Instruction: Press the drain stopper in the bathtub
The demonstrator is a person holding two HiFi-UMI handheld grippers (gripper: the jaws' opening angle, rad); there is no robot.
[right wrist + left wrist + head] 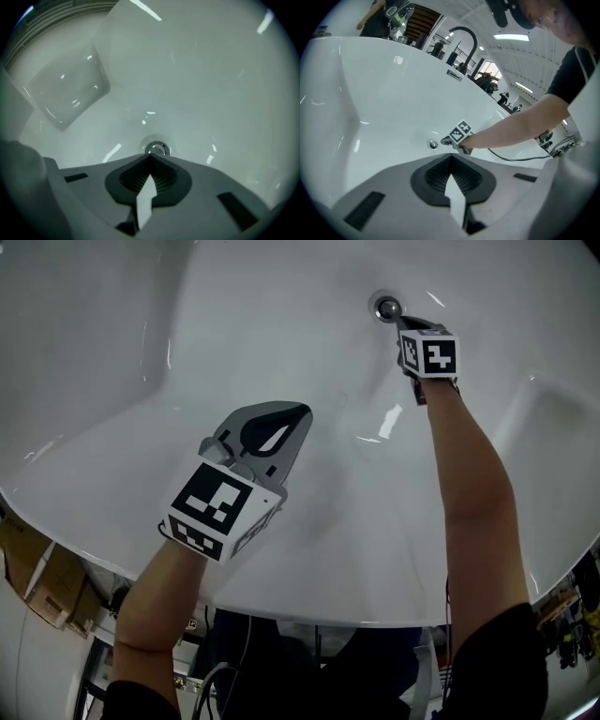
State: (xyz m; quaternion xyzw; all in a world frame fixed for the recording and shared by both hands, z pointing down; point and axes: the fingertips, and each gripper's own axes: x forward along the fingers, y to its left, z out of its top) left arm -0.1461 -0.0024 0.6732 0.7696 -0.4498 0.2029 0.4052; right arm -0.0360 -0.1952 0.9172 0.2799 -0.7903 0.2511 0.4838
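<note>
Where the white bathtub (281,324) dips to its lowest point, the drain stopper (387,307) sits as a small round chrome disc, shiny, set in a shallow ring. It lies directly ahead of the right gripper (403,326), just past the tips. Whether they touch cannot be told. That gripper's jaws are clenched together to a single point, with nothing between them.

Smooth, bare tub surface spreads to every side of the stopper, leaving open room around the right gripper. Farther ahead of it and to its left, a rectangular recess (65,96) is moulded into the tub wall.

The left gripper (302,414) hangs well back from the stopper, over the sloping tub side. Its jaws are also pressed closed and empty. Behind both grippers, the tub's curved rim (375,613) runs close to the person's body.
</note>
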